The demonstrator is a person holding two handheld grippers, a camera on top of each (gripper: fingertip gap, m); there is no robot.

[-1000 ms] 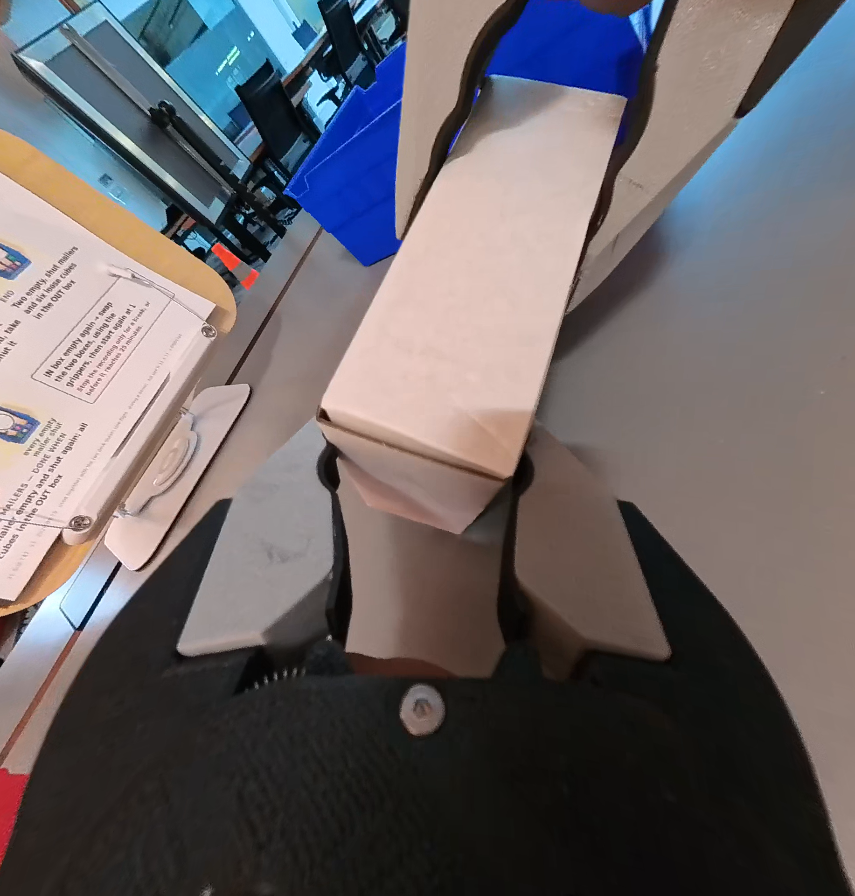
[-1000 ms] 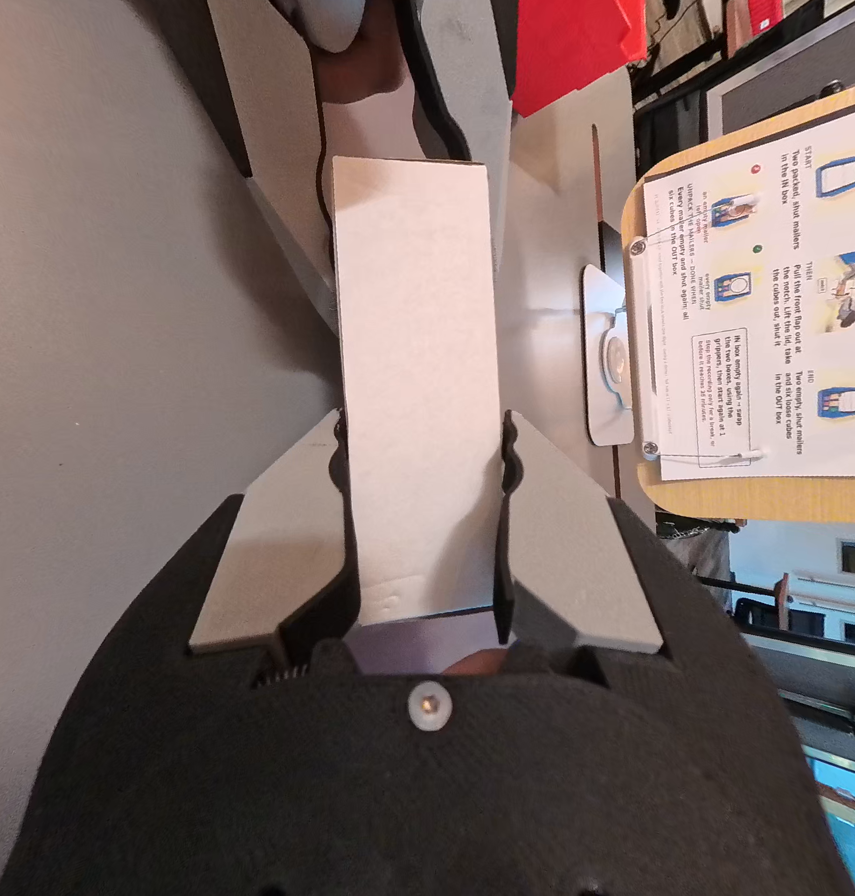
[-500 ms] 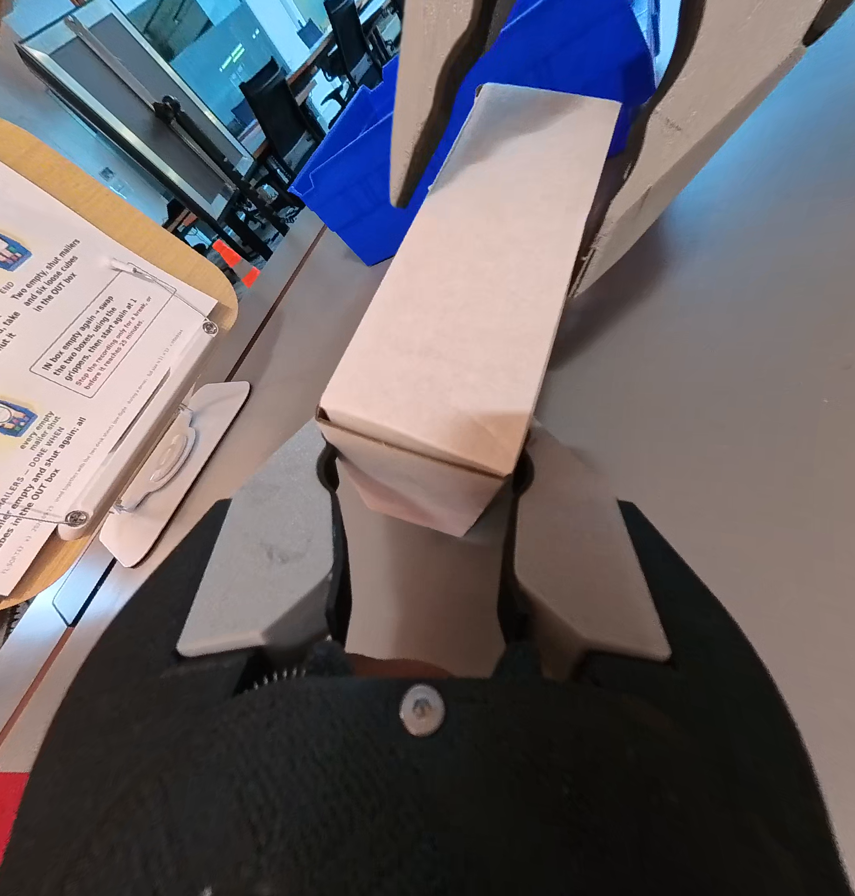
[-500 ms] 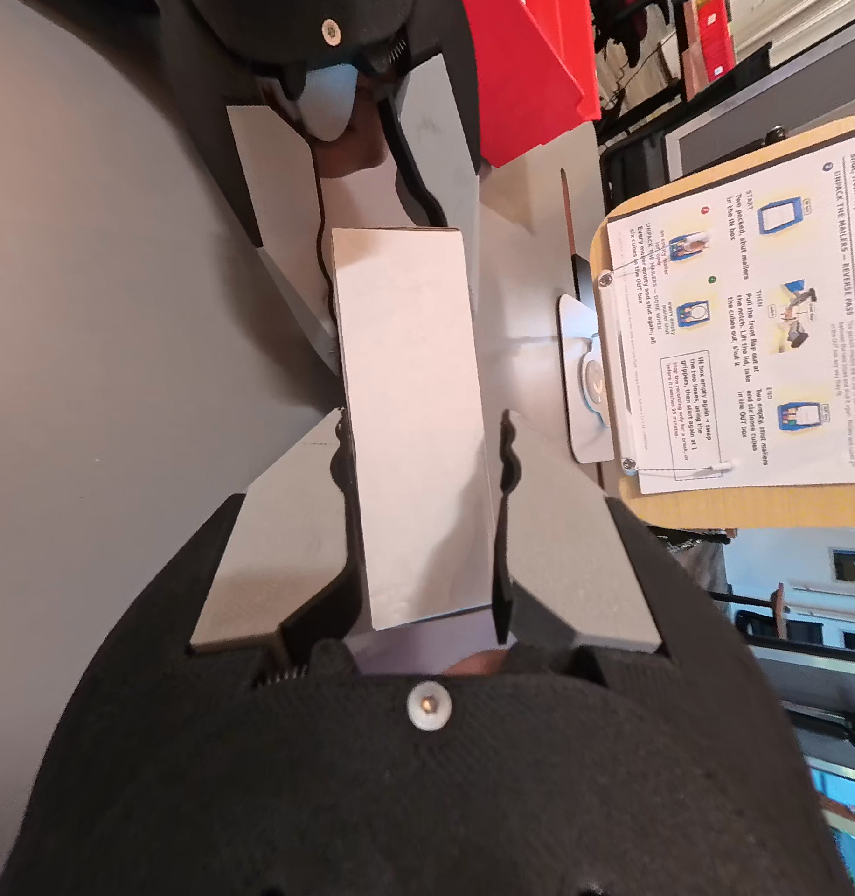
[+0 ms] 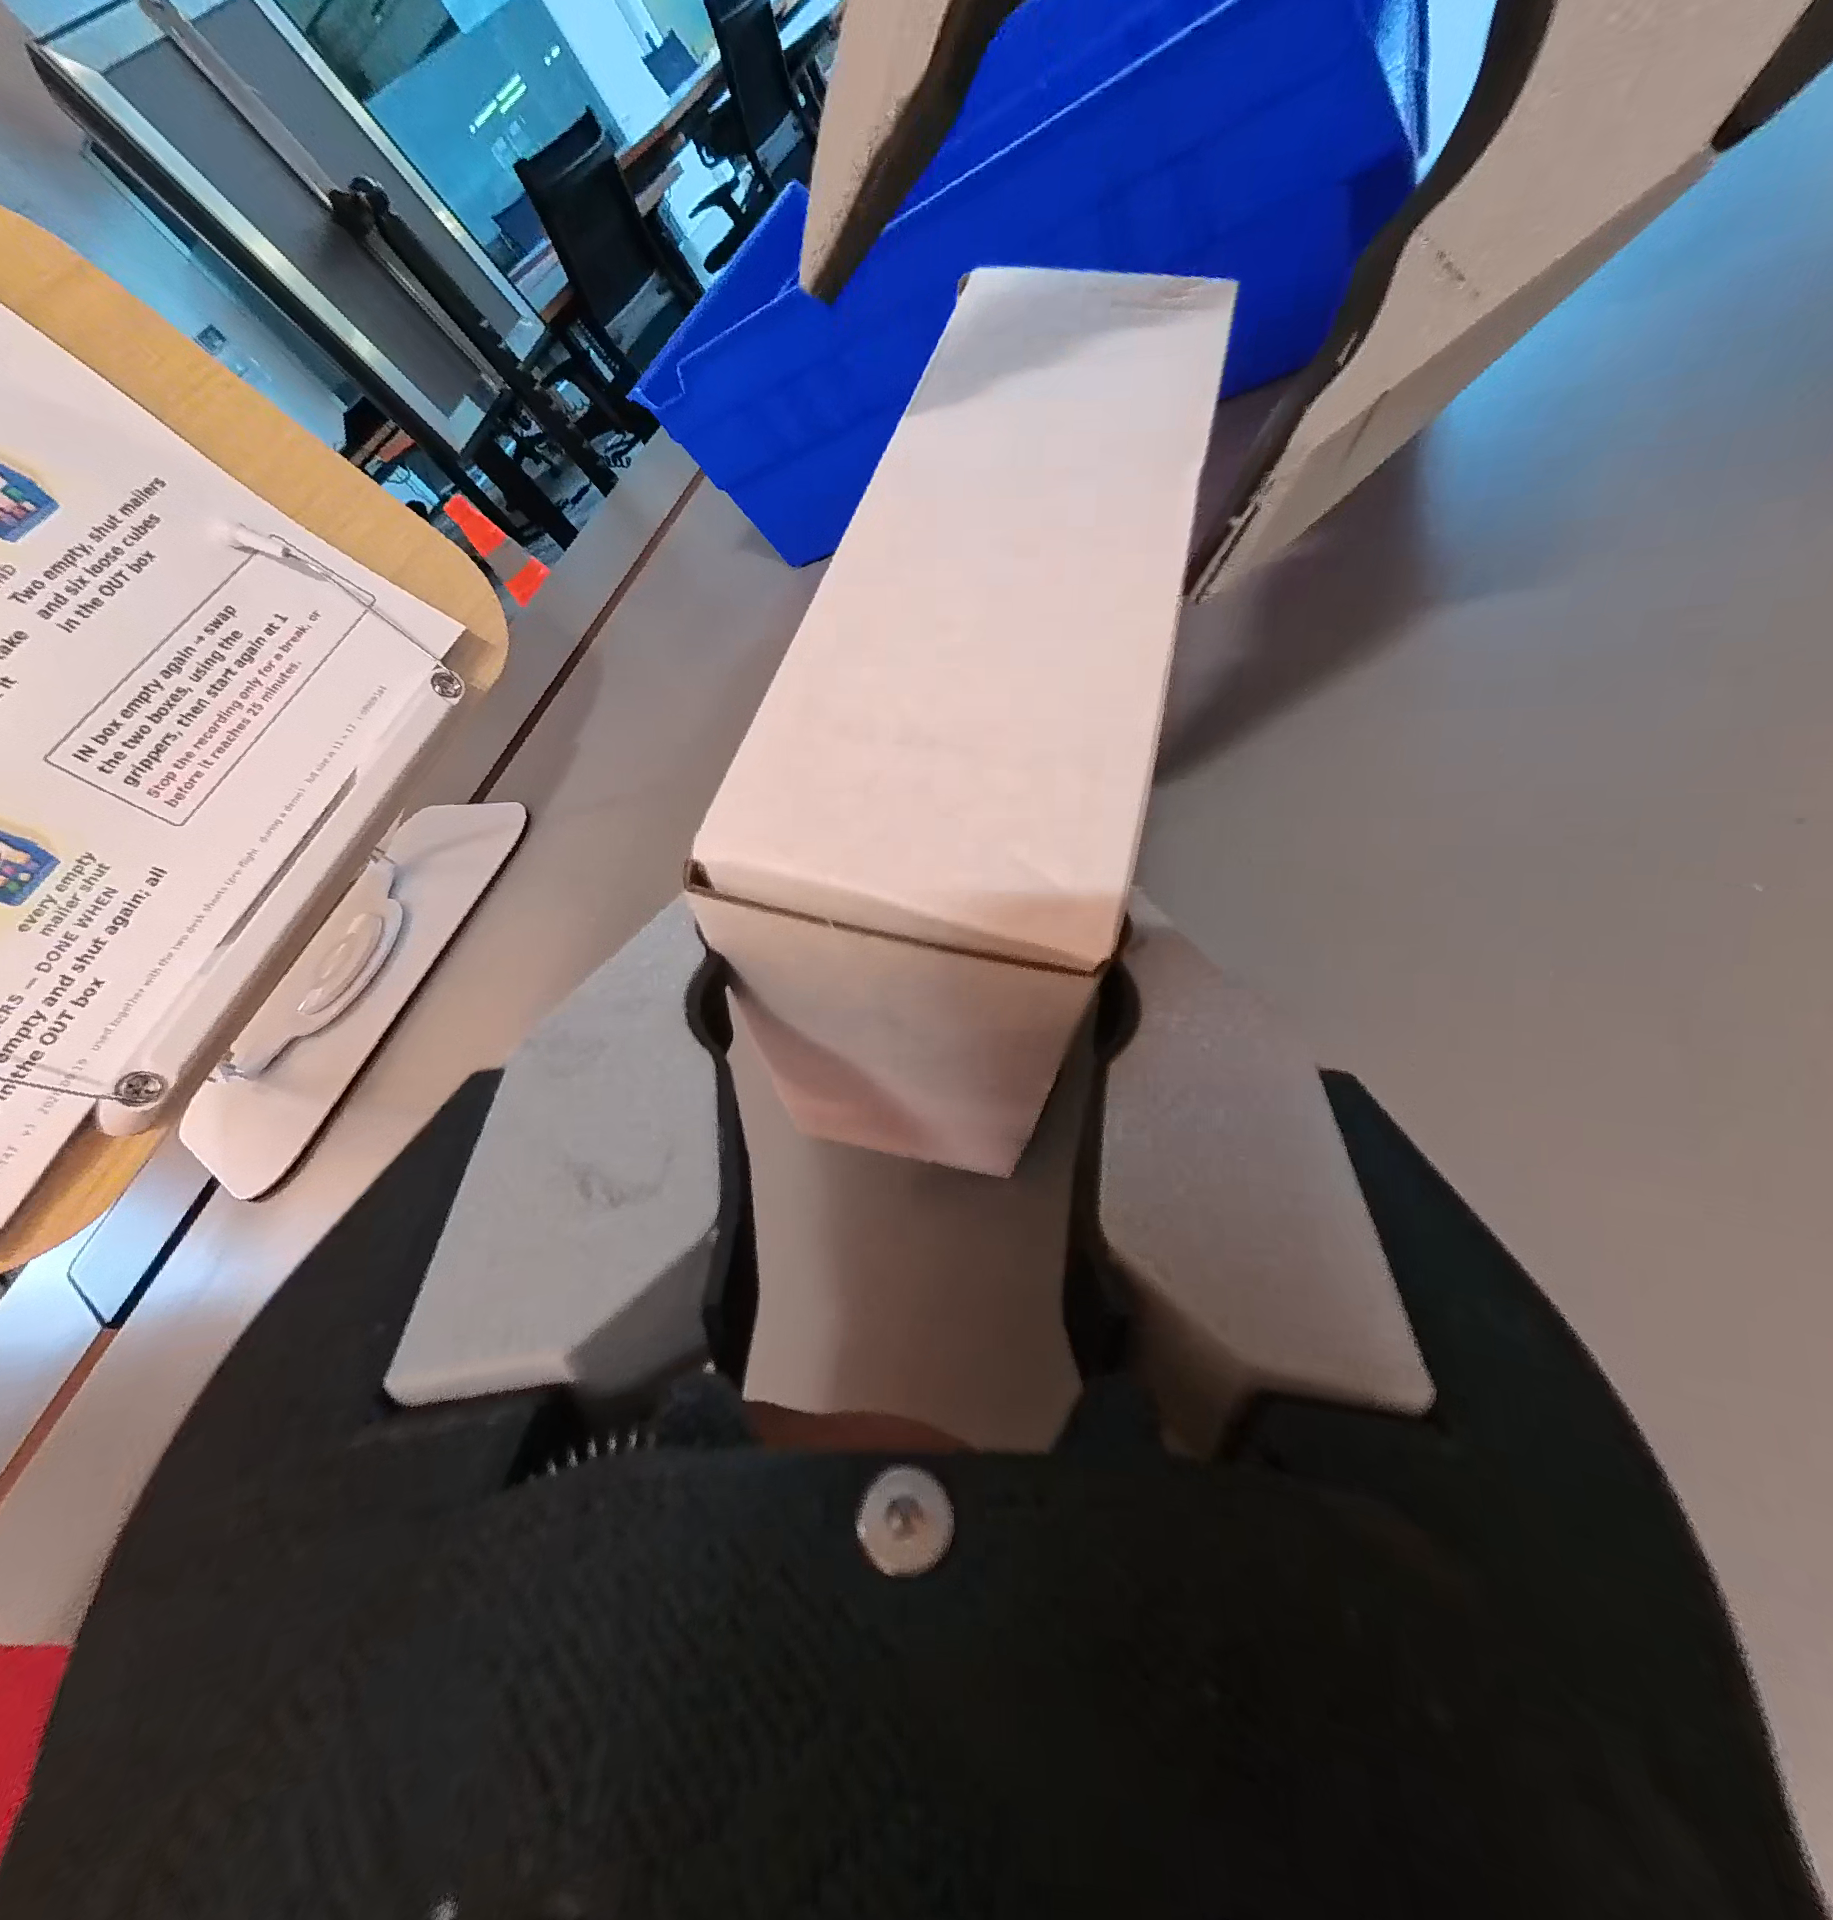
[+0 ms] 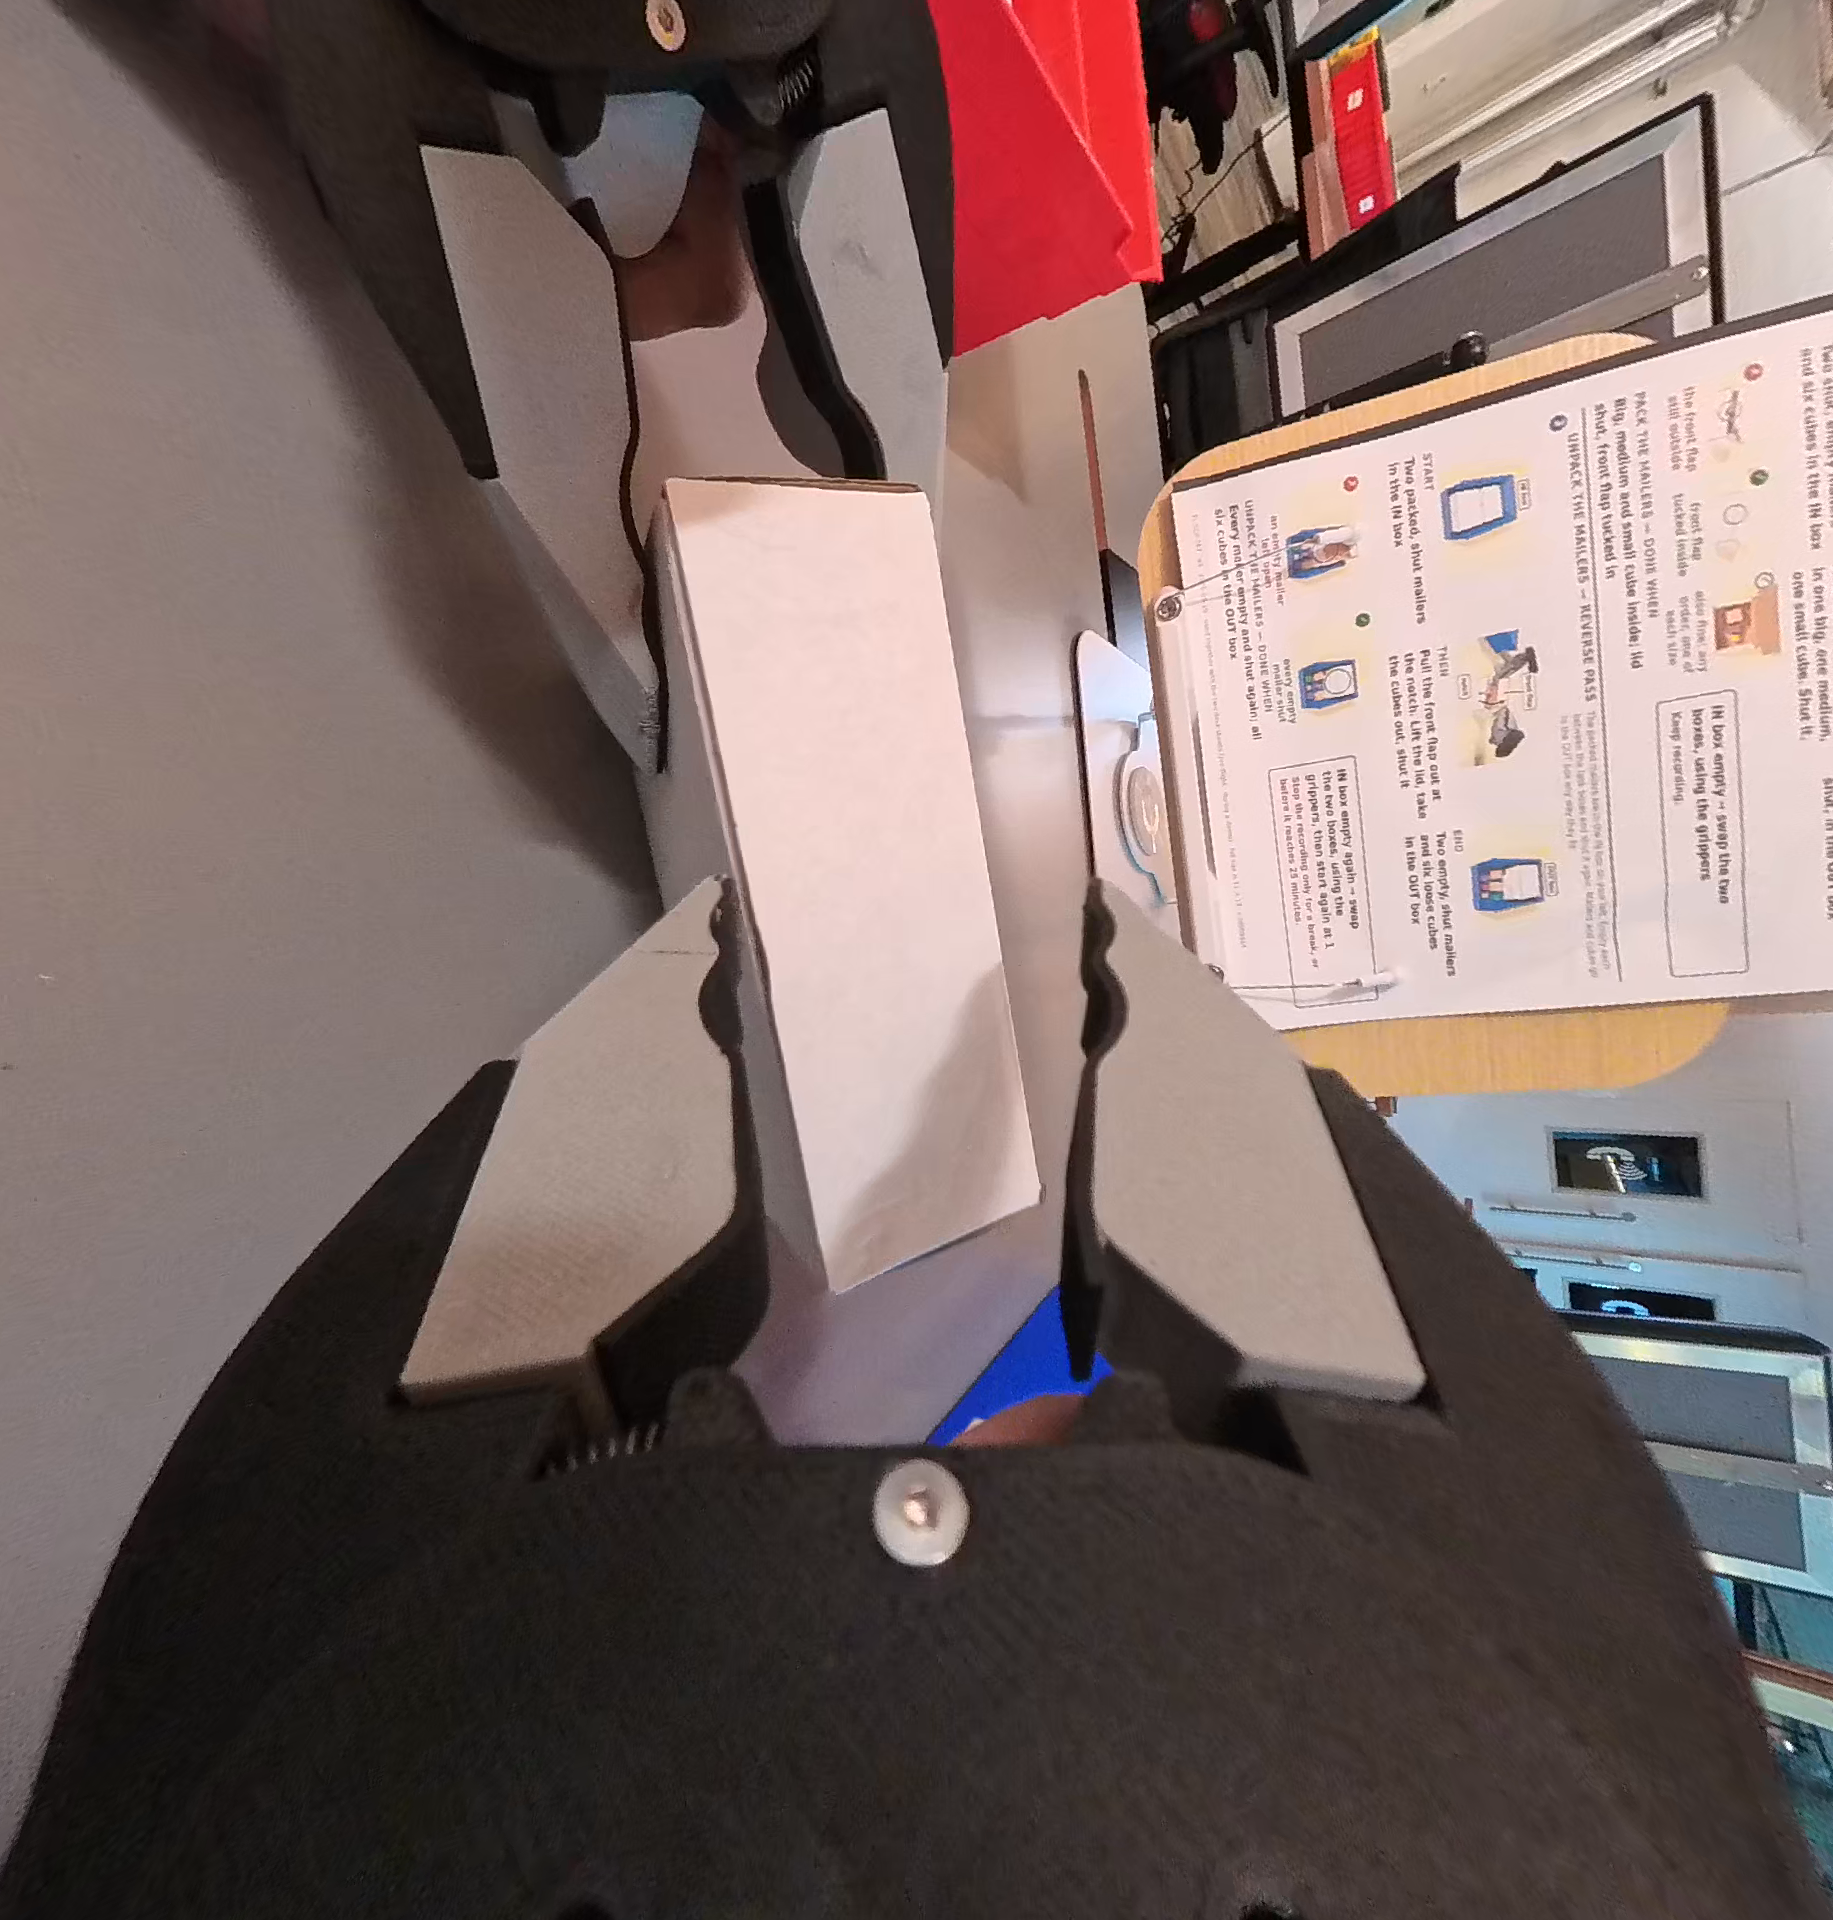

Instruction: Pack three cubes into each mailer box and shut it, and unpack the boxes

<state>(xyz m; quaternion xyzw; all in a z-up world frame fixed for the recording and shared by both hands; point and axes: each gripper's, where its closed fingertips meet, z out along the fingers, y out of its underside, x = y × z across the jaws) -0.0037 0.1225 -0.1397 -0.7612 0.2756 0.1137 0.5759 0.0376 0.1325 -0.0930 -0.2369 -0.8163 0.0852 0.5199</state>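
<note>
Table (image 5: 1514,935): grey, flat, carrying everything in both views; a seam runs along it near the wooden board.
Blue bin (image 5: 995,343): on the table at the far end of the left wrist view, behind the mailer box and partly hidden by it.
Red bin (image 6: 1037,166): at the top of the right wrist view, beyond the left tool; a red corner also shows at the lower left edge of the left wrist view.
Wooden board (image 5: 392,520): light wood with a rounded corner, standing beside the table and carrying a printed instruction sheet (image 6: 1514,675) held by small screws and a thin wire.
White base plate (image 5: 351,997): flat on the table, just beside the board's lower edge.
Mailer box (image 5: 974,644): white cardboard, long and narrow, shut, held above the table and spanning the gap between the two tools.
Left tool (image 5: 912,987): clenched on the near end of the mailer box, both grey fingers pressed against the box's sides, with the end flap tucked between them.
Right tool (image 6: 907,925): released; its grey fingers stand on either side of the box's other end, the left-hand finger (image 6: 621,1122) touching or nearly touching the box, a clear gap at the right-hand one.
</note>
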